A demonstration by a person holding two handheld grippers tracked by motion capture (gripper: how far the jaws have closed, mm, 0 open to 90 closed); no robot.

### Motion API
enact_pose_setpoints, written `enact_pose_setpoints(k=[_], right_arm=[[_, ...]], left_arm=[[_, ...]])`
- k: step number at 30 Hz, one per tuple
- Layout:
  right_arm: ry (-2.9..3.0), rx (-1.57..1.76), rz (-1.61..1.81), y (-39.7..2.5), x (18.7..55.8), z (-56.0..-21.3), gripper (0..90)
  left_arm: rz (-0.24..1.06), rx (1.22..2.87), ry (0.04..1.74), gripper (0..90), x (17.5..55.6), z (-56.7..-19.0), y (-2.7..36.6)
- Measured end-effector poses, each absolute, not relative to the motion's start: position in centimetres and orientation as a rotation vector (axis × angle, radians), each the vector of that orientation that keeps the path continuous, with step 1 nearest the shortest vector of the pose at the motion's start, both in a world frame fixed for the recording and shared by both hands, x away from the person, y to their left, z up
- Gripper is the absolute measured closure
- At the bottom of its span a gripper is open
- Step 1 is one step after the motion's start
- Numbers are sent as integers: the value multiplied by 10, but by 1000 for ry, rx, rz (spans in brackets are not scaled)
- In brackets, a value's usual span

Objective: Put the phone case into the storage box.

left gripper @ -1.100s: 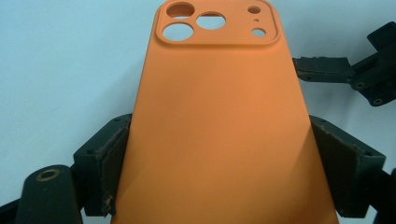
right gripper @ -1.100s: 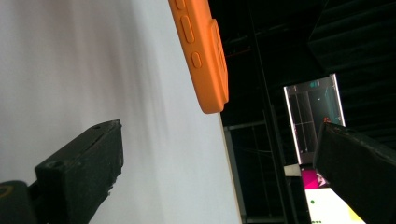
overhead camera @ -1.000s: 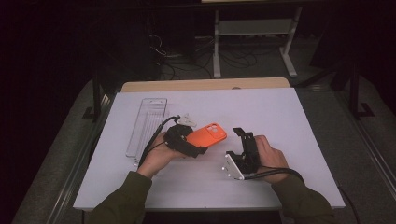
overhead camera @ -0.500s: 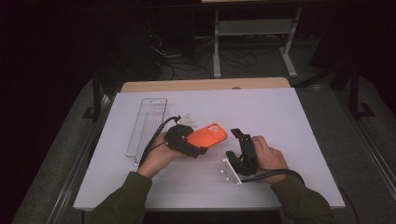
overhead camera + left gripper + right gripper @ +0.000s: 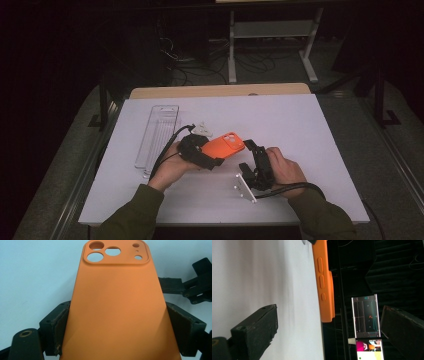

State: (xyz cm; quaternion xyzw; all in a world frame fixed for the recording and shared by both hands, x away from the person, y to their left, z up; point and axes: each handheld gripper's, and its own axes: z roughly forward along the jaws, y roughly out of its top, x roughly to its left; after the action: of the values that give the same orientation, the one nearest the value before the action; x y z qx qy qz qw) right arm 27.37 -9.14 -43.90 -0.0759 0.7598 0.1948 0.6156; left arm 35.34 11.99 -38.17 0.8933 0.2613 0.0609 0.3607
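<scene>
The left tool (image 5: 212,155) grips an orange case (image 5: 223,146) by its sides, near the middle of the counter (image 5: 310,130). The right tool (image 5: 250,157), jaws wide, sits just beside the case's end.

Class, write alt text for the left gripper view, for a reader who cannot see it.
An orange phone case, back up with its camera cutouts at the far end, is clamped by its long sides between the left gripper's two black jaws above a white table. The right gripper shows at right.

Plain orange phone case (image 5: 117,312), black fingers (image 5: 53,326), white table (image 5: 310,125).
</scene>
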Motion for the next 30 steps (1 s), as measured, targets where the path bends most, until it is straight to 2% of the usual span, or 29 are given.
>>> enact_pose_setpoints(k=[30], right_arm=[[1732, -207, 450, -81, 266, -441, 9]], left_arm=[[164, 2295, 639, 155, 344, -380, 102]])
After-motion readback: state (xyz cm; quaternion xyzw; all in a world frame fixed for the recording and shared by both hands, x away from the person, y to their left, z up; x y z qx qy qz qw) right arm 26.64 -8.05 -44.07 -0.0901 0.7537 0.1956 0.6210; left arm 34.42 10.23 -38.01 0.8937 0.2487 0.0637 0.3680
